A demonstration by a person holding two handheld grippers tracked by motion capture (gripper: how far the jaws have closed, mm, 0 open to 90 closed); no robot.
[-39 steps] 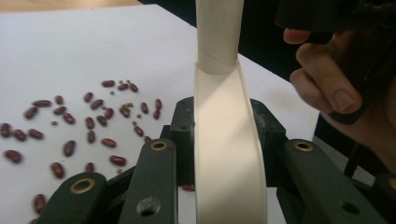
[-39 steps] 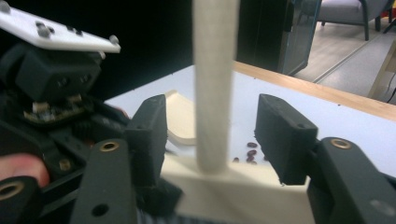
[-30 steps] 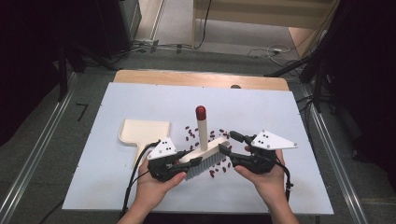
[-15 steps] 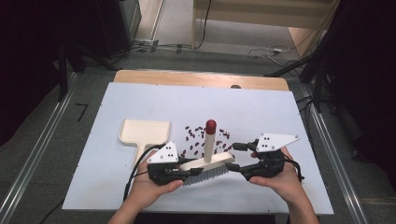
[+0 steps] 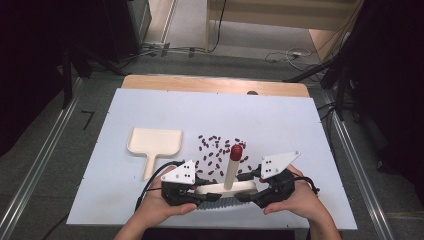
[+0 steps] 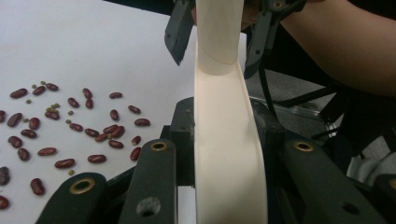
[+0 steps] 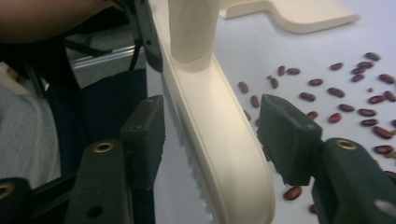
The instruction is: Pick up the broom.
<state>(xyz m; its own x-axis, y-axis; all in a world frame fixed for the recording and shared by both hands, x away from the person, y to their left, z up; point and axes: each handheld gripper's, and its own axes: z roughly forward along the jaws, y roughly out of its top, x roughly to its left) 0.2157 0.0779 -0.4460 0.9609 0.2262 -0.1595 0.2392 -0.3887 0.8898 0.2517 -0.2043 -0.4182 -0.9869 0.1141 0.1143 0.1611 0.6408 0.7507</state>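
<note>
A cream brush (image 5: 225, 189) with dark bristles and a red-tipped upright handle (image 5: 231, 167) lies level near the table's front edge. My left gripper (image 5: 200, 192) is shut on the left end of its head; in the left gripper view the pads clamp both sides of the brush (image 6: 229, 154). My right gripper (image 5: 250, 192) straddles the other end. Its jaws have just been closing, and the brush head (image 7: 210, 126) is between them, with a gap still showing at one pad (image 7: 285, 135). Dark red beans (image 5: 215, 150) lie scattered just beyond the brush.
A cream dustpan (image 5: 154, 141) lies flat to the left of the beans, its handle pointing toward me. The white board (image 5: 300, 125) covers the wooden table. Metal rails run along both sides, and cables lie on the floor behind.
The brush has come down and toward the near edge, and its head has gone from tilted to level. The right gripper drew back from the head, then returned around it.
</note>
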